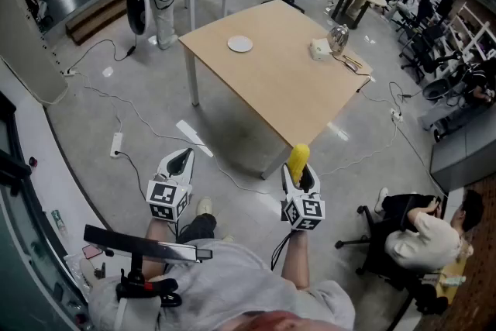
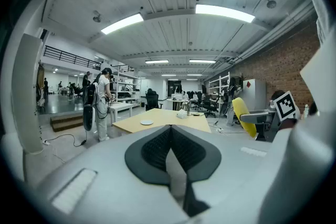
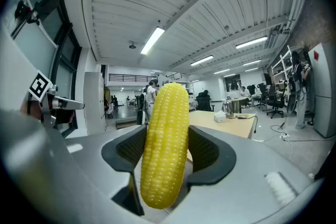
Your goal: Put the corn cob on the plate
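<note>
head view / corn cob [image 1: 298, 155]: yellow, bumpy kernel rows, blunt rounded tip. It sits in your right gripper [image 1: 299, 169], off the table [image 1: 287, 89], with its long axis toward 12 o'clock.
head view / plate [image 1: 240, 44]: small, round, white and smooth, on the pale wood-look tabletop at 11 o'clock from the cob, well apart from it.
head view / left gripper [image 1: 180, 163]: grey shell, at 9 o'clock from the right one.
left gripper view / left gripper [image 2: 171, 131]: ribbed black pads are pressed together, with nothing between them.
left gripper view / corn cob [image 2: 241, 115]: a yellow strip at 3 o'clock, tilted.
right gripper view / right gripper [image 3: 167, 140]: you're clamping the cob, with ribbed black pads on both its sides.
right gripper view / corn cob [image 3: 165, 152]: a fat cylinder, near upright, with its top leaning to 1 o'clock and its lower end down in the jaw throat.
</note>
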{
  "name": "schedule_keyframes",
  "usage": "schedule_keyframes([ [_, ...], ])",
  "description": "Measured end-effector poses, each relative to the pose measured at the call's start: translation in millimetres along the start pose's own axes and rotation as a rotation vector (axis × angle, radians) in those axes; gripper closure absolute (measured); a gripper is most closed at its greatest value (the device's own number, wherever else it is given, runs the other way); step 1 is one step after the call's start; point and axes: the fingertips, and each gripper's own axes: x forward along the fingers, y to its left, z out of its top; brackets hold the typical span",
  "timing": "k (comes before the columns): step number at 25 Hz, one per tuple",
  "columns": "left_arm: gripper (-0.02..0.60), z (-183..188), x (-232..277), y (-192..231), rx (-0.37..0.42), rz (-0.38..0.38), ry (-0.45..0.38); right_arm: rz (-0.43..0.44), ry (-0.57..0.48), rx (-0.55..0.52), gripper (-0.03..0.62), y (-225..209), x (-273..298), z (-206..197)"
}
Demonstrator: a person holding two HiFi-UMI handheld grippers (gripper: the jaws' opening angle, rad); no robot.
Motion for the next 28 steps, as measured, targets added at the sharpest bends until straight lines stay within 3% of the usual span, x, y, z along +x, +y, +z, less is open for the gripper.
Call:
schedule_keyframes([
  [9, 0.561, 10, 21, 20, 0.000, 0.003, -0.008, 0.014, -0.014, -0.005, 0.339, 3, 30, 15],
  [19, 0.561, 43, 65, 75, 0.010, -0.009, -0.037, 0.032, -0.003, -0.009, 0.339, 24, 101, 37],
  [28, 0.561, 48, 80, 138, 0.004, -0.002, -0.039, 0.046, -0.020, -0.015, 0.341, 59, 159, 49],
])
